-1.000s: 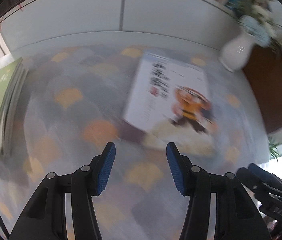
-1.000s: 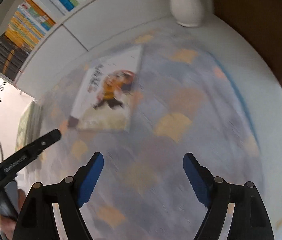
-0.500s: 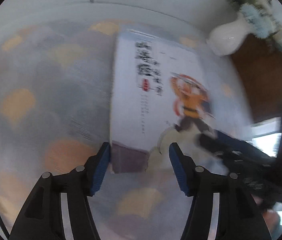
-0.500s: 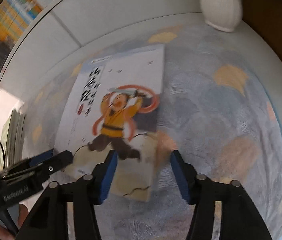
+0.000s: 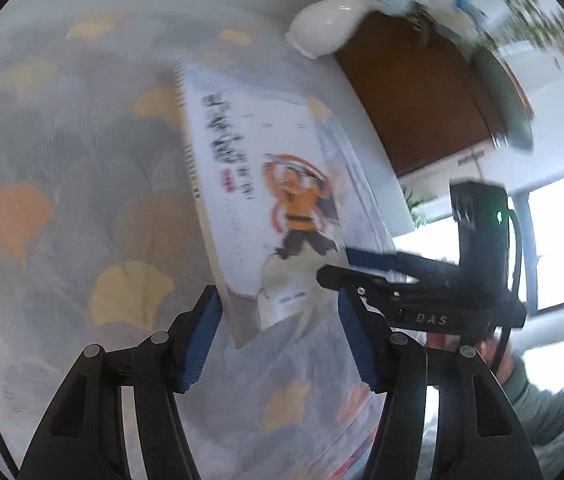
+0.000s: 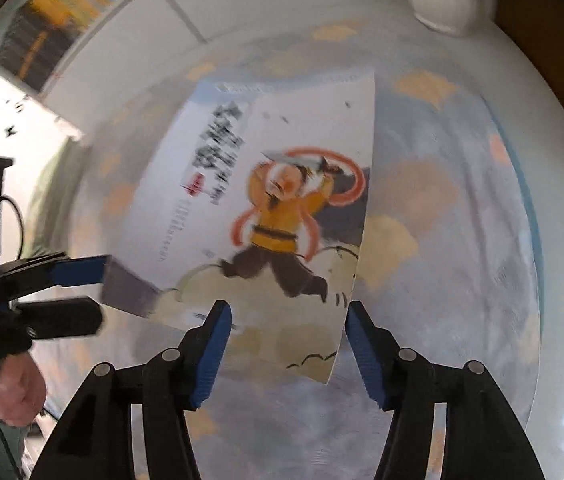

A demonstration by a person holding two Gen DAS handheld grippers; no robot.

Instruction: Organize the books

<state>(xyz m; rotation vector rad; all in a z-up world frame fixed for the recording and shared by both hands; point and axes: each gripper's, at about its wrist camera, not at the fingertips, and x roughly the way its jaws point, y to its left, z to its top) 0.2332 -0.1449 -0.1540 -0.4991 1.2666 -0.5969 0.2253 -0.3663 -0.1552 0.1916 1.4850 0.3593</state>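
Two tools meet on one picture book (image 6: 266,200), which lies on the leaf-patterned cloth of the bench (image 5: 62,208). Our left tool (image 5: 278,336) brackets its near-left corner, fingers spread; whether the pads press we cannot tell. Our right tool (image 6: 286,354) straddles the near-right corner, fingers apart, grip equally unclear. At one o'clock from the book stands a white vase (image 5: 326,28).
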